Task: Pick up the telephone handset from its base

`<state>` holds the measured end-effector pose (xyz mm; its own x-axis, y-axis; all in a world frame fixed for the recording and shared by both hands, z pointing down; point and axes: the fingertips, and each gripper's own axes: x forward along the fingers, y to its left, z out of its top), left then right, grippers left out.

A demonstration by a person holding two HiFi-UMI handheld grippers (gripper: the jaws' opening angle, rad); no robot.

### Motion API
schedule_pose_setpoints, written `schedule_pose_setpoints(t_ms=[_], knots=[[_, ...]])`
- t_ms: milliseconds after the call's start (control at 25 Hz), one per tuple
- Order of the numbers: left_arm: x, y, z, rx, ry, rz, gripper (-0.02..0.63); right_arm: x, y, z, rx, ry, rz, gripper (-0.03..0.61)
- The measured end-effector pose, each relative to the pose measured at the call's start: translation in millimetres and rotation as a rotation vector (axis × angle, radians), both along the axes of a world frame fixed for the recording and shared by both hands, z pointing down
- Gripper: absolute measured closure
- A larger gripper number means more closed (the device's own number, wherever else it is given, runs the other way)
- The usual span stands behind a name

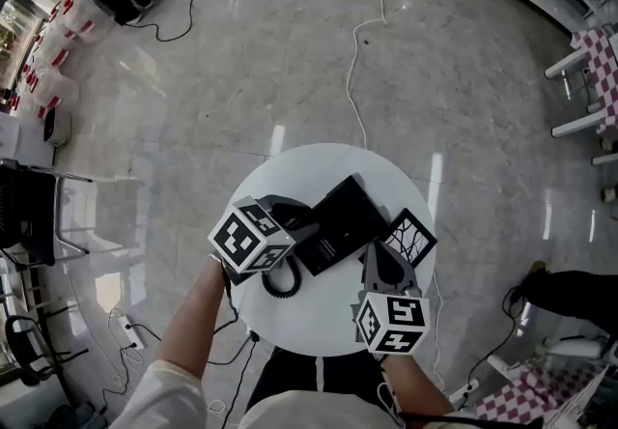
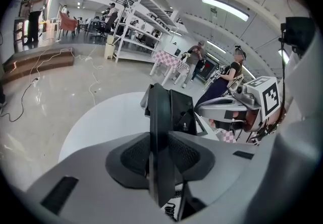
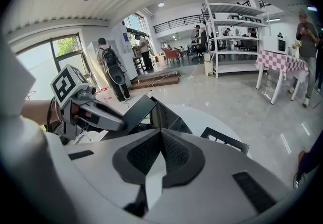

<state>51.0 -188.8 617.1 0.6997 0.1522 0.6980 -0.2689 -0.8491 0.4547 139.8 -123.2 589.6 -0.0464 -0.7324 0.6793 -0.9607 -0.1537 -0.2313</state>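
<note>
Black handset (image 2: 160, 112) stands clamped edge-on in the left gripper (image 2: 161, 142), left of its base (image 1: 338, 224), evidently for lifting. The right gripper (image 3: 160, 134), closed and empty, waits near right.

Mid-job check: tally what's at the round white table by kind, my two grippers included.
telephone base: 1
handset: 1
coiled cord: 1
black-framed picture: 1
grippers: 2, the left gripper shut on the handset, the right gripper shut with nothing in it
Total: 6
</note>
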Motion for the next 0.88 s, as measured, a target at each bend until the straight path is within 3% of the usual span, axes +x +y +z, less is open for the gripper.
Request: schedule_pose_setpoints(t_ms=[320,600,760,880], knots=[[-1,-2,-3,0.098,-0.020,0.023,0.492,2,-3,0,-0.002,0.000,0.005,0.555],[-15,-4,-3,0.003,0.002,0.018,0.518,5,-4,-1,-0.004,0.001,0.004,0.555],[-24,-7,0,-0.016,0.011,-0.010,0.517,5,-5,1,-0.009,-0.002,0.001,0.555],[-22,-5,2,0.017,0.023,-0.016,0.509,3,-5,1,-0.009,-0.004,-0.003,0.555]])
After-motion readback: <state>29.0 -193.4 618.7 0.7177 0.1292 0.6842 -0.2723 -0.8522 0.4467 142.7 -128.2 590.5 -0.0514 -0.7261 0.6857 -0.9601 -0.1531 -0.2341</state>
